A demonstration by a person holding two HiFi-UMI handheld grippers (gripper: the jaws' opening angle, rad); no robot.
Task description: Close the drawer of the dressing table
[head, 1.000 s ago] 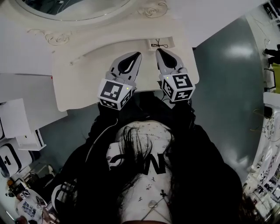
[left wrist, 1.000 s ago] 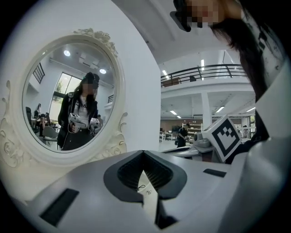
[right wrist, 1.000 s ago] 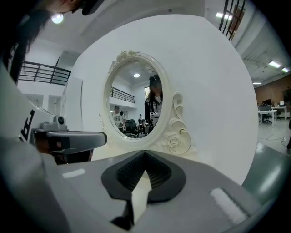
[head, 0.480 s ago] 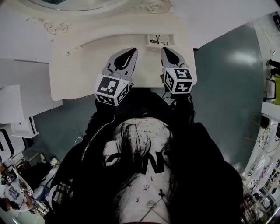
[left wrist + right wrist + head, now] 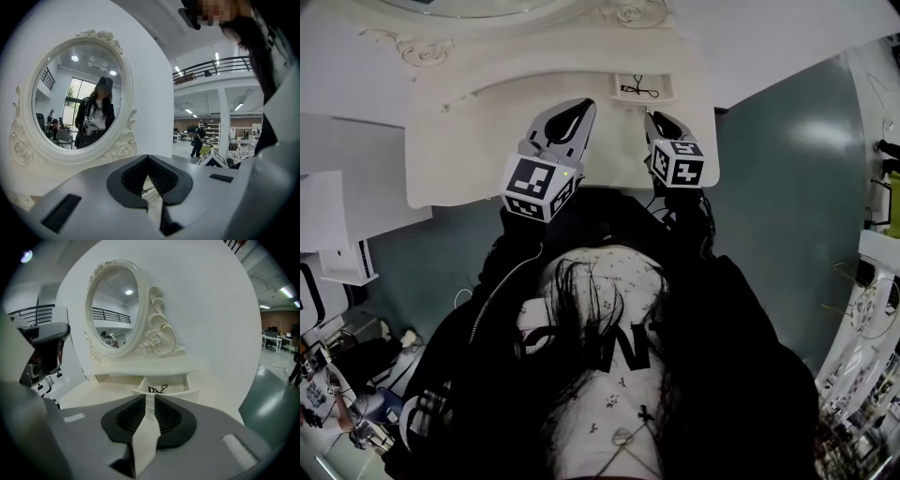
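Right gripper view looks straight along my right tongs (image 5: pixel 146 398): the two dark ribbed pads stand a narrow slit apart, with nothing between them. Left gripper view shows my left tongs (image 5: pixel 148 158) with the pad tips met at the far end and a gap only nearer the base, empty as well. From the head view both tongs hang over the cream surface (image 5: pixel 459 150) of the dressing table, the left tongs (image 5: pixel 579 110) and the right tongs (image 5: pixel 654 118) side by side. Each carries its cube of black-and-white square markers, the left cube (image 5: pixel 539 187) and the right cube (image 5: pixel 678 162).

Straight beyond the slit of my right tongs sits the drawer (image 5: pixel 174 393). It is small, shallow and cream like the rest, set under the low shelf at the back of the surface, right of the middle, and it stands pulled out. A thin black cord (image 5: pixel 157 389) lies coiled inside it. In the head view the drawer (image 5: pixel 664 82) is near the right tongs' tip, a strip of bare surface between them.

Above the shelf rises the oval mirror (image 5: pixel 115 305) in a carved frame with roses and scrolls.

Large dark letters cross my white shirt (image 5: pixel 595 342); hair covers part of them and I cannot read them.
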